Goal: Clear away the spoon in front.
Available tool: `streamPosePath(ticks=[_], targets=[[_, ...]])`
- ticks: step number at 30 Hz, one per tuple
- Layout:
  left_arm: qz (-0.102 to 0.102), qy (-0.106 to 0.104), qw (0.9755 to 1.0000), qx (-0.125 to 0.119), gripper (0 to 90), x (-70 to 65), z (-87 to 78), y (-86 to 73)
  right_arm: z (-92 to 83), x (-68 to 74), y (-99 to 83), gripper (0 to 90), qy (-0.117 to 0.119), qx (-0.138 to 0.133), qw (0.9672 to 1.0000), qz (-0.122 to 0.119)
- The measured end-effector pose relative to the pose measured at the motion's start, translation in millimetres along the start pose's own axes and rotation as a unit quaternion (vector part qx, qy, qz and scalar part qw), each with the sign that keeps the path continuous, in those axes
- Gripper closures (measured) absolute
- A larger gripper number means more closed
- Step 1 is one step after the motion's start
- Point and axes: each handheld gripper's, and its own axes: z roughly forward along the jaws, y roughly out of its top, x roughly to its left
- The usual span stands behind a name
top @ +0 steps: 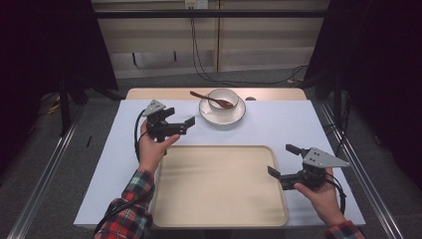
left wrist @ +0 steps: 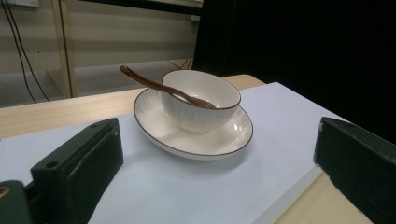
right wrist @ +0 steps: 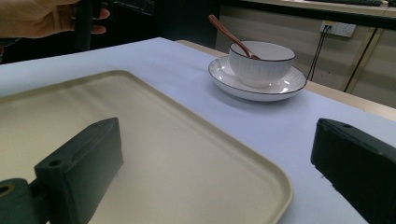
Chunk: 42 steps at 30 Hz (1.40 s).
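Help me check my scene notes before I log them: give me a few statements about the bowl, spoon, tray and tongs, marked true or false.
1. The bowl stands on the plate. True.
2. The spoon lies on the tray. False: it rests in the bowl, handle over the rim.
3. The left tongs are open and hold nothing. True.
4. The right tongs grip the plate. False: they are open above the tray's right edge, apart from the plate.
5. The tray holds nothing. True.

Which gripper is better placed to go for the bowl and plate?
Left. The left gripper is open beside the plate, aimed at the bowl; the right gripper sits farther back by the tray.
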Motion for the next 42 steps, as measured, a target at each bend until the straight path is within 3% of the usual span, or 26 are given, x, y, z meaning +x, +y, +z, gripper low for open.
streamPosePath(ticks=[13,25,29,32,37,42], targets=[[-0.002,0.005,1.0,0.0,3.5,-0.5,26.3,4.6,0.2,1.5,0.0,1.8,-0.001,-0.001,1.0,0.0],[0.0,0.033,0.9994,0.009,6.5,5.7,43.0,5.4,0.0,0.9,-0.1,2.0,0.006,0.0,1.0,-0.006],[-0.008,0.044,0.999,0.0,9.0,11.1,50.6,4.5,0.6,1.1,-0.4,2.0,0.007,0.001,1.0,-0.006],[-0.012,0.05,0.9986,0.007,9.8,14.4,54.8,5.7,0.7,1.5,-0.5,2.0,0.011,0.005,0.9999,-0.005],[-0.009,0.053,0.9985,0.007,12.5,16.8,61.5,8.7,1.4,2.5,-0.5,2.1,0.003,0.001,1.0,-0.005],[-0.012,0.057,0.9983,0.005,13.3,18.3,69.0,10.9,0.5,1.1,-0.4,2.0,0.01,0.003,0.9999,-0.007]])
